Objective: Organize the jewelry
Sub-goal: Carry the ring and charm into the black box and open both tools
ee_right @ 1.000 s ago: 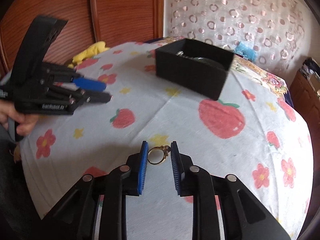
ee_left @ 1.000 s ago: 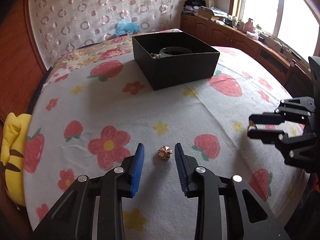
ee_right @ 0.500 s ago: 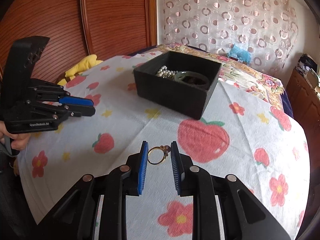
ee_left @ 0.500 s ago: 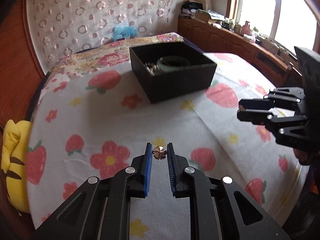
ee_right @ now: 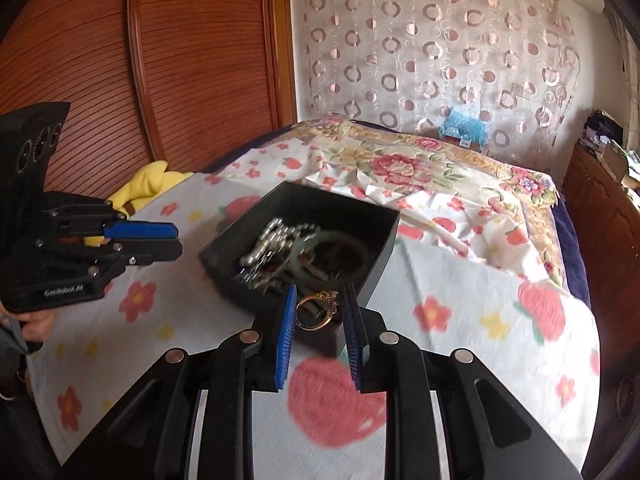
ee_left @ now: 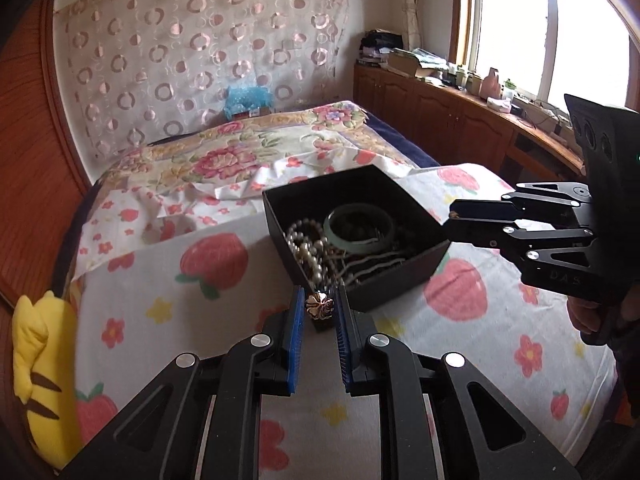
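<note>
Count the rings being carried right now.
2: a flower-topped ring held in the left tool, and a gold ring in the right tool. The black box may hide more.

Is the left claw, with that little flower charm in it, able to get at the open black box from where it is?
Probably yes. The left gripper, shut on the flower charm, sits just short of the black box, whose top is open. Only the pearl necklace and green bangle lie inside; the right gripper hovers at its far side.

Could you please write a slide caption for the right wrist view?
Right gripper carries a gold ring to the black box of jewelry.
</note>
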